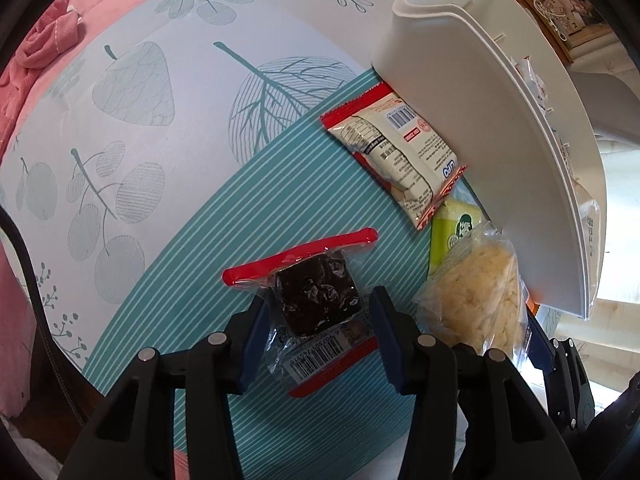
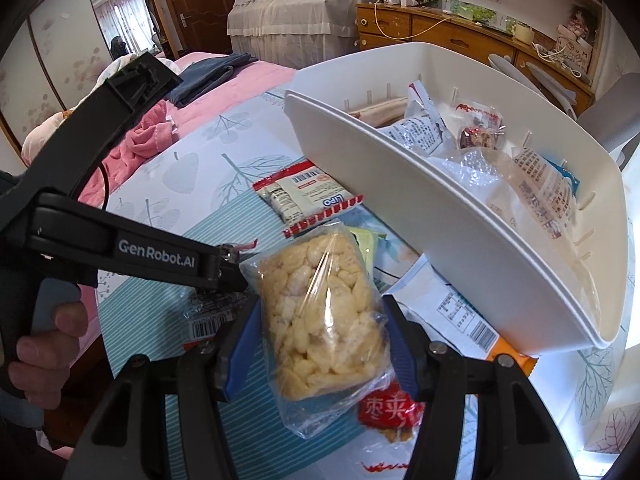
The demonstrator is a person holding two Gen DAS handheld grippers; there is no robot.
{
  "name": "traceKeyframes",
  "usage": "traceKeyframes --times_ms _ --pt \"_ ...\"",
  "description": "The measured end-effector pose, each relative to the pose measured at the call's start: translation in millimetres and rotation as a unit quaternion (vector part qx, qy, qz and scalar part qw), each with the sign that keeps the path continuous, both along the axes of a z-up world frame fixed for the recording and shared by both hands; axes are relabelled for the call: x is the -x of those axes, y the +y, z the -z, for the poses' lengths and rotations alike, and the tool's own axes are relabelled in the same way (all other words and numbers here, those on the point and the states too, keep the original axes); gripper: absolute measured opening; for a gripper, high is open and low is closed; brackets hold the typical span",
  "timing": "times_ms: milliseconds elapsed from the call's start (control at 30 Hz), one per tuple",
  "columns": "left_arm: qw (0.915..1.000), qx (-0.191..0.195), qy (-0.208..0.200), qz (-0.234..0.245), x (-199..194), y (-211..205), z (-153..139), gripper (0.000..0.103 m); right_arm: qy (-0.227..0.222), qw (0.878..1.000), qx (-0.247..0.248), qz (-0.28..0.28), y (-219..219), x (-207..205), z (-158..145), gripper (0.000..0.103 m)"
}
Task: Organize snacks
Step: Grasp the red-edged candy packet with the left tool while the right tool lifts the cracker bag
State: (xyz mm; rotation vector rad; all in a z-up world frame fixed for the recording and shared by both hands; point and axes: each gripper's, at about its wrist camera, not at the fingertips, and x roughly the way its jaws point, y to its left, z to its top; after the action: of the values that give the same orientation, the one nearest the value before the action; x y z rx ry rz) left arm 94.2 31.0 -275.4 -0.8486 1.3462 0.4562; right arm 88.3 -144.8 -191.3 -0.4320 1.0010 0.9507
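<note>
My left gripper (image 1: 318, 310) is shut on a clear packet with red ends holding a dark brownie (image 1: 316, 300), low over the teal striped cloth. My right gripper (image 2: 320, 312) is shut on a clear bag of pale puffed rice cake (image 2: 320, 308), held above the table; the same bag shows in the left wrist view (image 1: 476, 292). A white basket (image 2: 440, 216) with several snack packets inside stands just right of both grippers; it also shows in the left wrist view (image 1: 480, 140). A red-and-white LIPO packet (image 1: 400, 152) lies against the basket's base.
A green packet (image 1: 454, 232) lies by the basket. A red packet (image 2: 390, 410), a white labelled packet (image 2: 452, 304) and an orange one (image 2: 516, 356) lie under my right gripper. A pink bed (image 2: 208, 80) and wooden dresser (image 2: 440, 28) stand behind.
</note>
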Motion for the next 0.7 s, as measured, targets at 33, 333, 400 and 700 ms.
traceKeyframes --times_ms 33,333,400,700 --pt "1.0000 0.001 0.000 0.001 3 -3 1 0.047 0.000 1.000 0.000 0.000 0 1 -1 0.059" --pt "0.9999 0.010 0.003 0.005 32 -11 1 0.047 0.001 1.000 -0.005 -0.004 3 10 -9 0.059" --pt "0.9999 0.011 0.006 0.004 39 -11 0 0.047 0.002 1.000 -0.007 -0.005 4 12 -12 0.059" --pt "0.9999 0.011 0.009 0.003 68 -3 -15 0.047 0.002 1.000 -0.018 -0.010 9 17 -28 0.059"
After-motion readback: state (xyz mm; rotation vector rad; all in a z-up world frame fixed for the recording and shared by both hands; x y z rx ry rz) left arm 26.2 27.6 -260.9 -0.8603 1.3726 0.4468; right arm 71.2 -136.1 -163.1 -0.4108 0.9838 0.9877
